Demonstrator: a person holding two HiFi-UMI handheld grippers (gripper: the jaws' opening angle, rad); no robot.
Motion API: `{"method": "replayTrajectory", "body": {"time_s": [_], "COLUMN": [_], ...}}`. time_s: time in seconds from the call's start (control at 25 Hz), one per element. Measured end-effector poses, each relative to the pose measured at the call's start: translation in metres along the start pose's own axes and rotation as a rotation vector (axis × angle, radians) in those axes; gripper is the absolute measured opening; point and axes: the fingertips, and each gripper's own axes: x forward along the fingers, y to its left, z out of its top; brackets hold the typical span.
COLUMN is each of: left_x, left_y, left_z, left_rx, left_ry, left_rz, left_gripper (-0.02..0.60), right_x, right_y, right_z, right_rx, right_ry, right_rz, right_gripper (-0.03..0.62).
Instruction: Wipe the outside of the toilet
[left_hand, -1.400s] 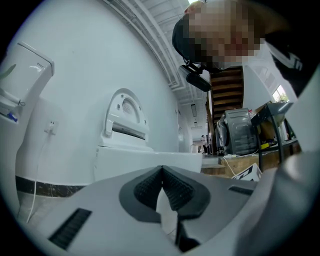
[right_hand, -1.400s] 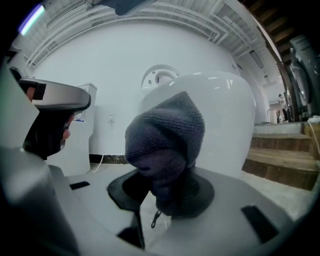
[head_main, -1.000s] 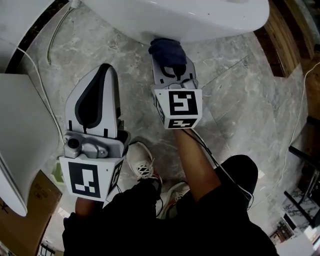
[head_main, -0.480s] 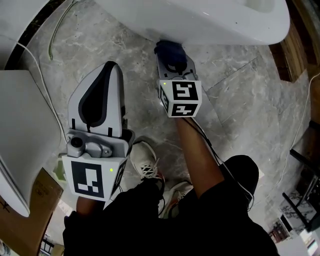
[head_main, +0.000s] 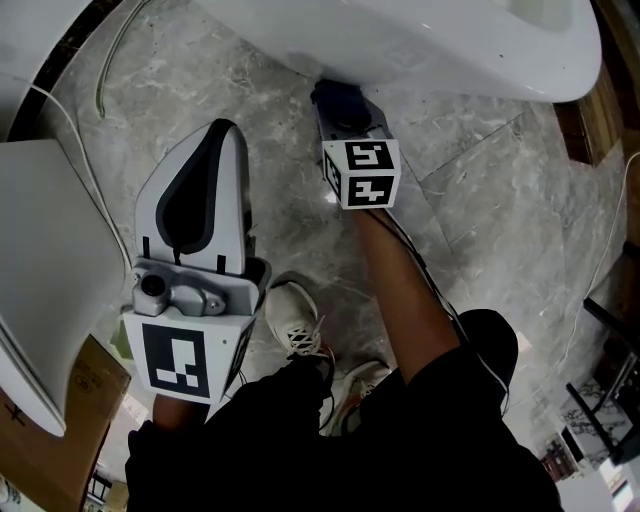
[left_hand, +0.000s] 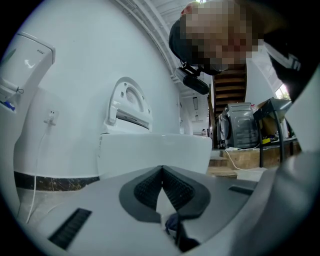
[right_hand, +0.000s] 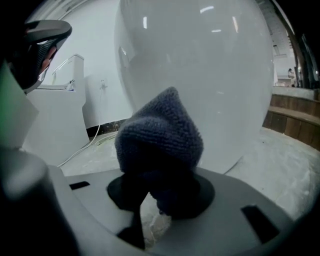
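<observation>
Grey and white left gripper: nearest, jaws shut tight, holding nothing.
Grey right gripper: farther out, pinching a fuzzy dark blue cloth.
Big round white toilet bowl: farthest, cloth seems to touch its lower outside.
Good wiping: probably a soft push, slow rubs along the curve.

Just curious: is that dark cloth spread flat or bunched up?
Bunched up: the cloth rises as a rounded lump from the right gripper.
</observation>
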Motion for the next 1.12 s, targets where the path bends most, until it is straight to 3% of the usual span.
{"method": "replayTrajectory", "body": {"time_s": [0.44,0.8,1.12], "left_x": [-0.005,-0.011,-0.019], "left_y": [0.001,-0.019,-0.050], "left_z": [0.002,0.022,0.036], "left_rx": [0.010,0.017,0.013], "left_ry": [0.000,-0.042,-0.070], "left_rz": [0.005,0.003,-0.027], "left_gripper": [0.011,0.011,0.011], "right_x": [0.012,-0.060,-0.128], "right_y": [0.004,0.034,0.006], "right_z": [-0.018,0.016,0.062], "right_rx": [-0.003,-0.139,-0.092], "right_ry": [0.090,-0.056,-0.195], "right_rz": [0.068,0.030,-0.079], "right_gripper": [0.114,0.114,0.114]}}
